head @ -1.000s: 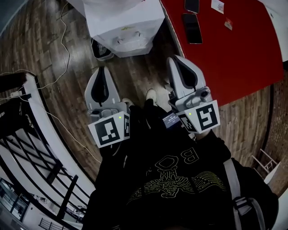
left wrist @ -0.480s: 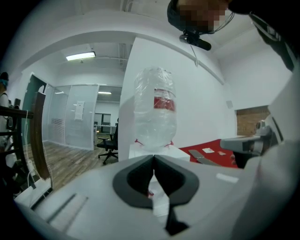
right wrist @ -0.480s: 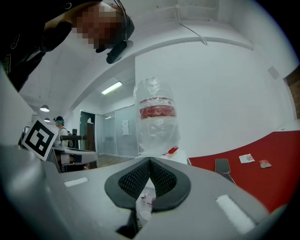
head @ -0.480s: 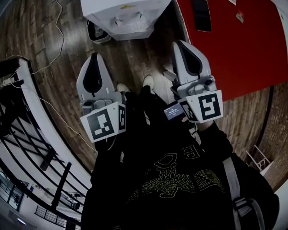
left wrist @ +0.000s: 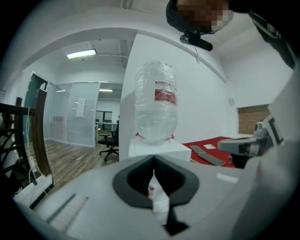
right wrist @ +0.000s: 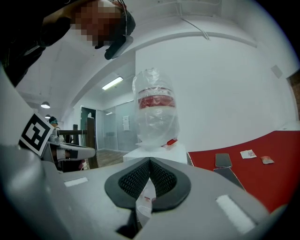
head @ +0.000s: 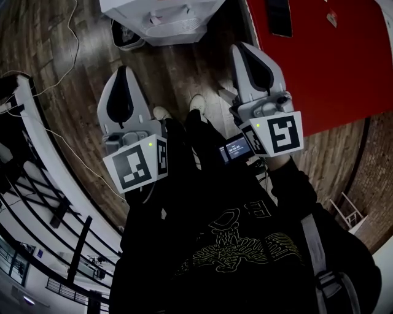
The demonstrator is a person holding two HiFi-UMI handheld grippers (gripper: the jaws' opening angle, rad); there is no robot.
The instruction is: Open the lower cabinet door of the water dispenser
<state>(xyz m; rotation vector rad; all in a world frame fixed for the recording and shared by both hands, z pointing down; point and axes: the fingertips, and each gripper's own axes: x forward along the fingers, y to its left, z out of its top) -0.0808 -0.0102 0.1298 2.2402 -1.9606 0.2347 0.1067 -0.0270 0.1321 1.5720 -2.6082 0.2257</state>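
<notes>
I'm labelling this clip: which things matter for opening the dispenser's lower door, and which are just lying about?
Job: water dispenser, left gripper, right gripper.
Lying about: red table, phone on it, office chair.

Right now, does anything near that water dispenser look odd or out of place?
Only one thing: the water bottle on top of the water dispenser is shrouded in crinkled clear plastic. Nothing looks spilled, tipped or broken.
</notes>
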